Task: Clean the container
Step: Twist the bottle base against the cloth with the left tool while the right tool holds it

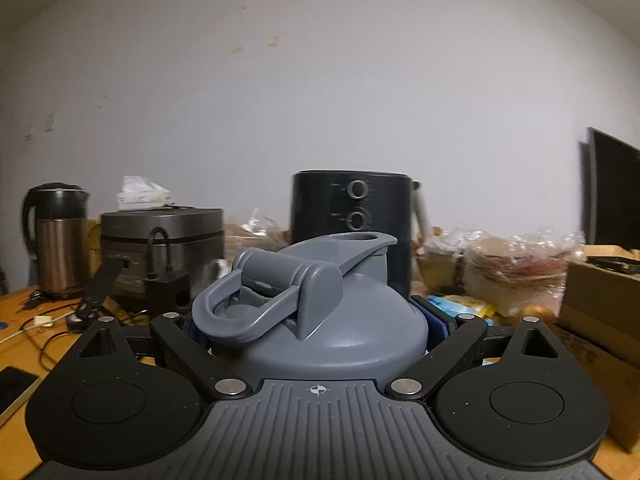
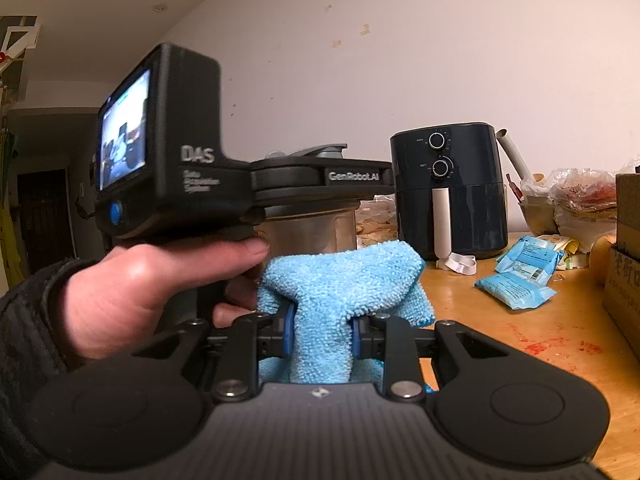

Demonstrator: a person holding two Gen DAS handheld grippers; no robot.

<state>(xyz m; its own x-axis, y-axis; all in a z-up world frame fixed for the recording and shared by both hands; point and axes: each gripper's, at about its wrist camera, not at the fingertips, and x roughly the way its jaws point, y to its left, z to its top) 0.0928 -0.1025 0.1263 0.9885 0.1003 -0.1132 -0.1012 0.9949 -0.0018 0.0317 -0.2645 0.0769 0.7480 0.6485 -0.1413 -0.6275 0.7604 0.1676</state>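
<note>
The container is a steel shaker bottle [image 2: 312, 232] with a grey flip lid and loop handle [image 1: 344, 332]. My left gripper [image 1: 316, 320] is shut on it just under the lid, its blue pads [image 1: 436, 324] pressing both sides. In the right wrist view a person's hand [image 2: 132, 280] holds that left gripper [image 2: 320, 184] level, with the bottle hanging below its fingers. My right gripper [image 2: 322, 330] is shut on a bunched light-blue microfibre cloth [image 2: 340, 280]. The cloth sits just in front of the bottle's lower body; contact cannot be told.
A dark air fryer [image 2: 448, 192] stands behind on the wooden table [image 2: 520, 340]. Blue packets [image 2: 516, 280], bagged food and a cardboard box [image 2: 624, 260] lie to the right. A kettle [image 1: 56, 240], rice cooker [image 1: 160, 236], cables and a phone [image 1: 12, 384] lie to the left.
</note>
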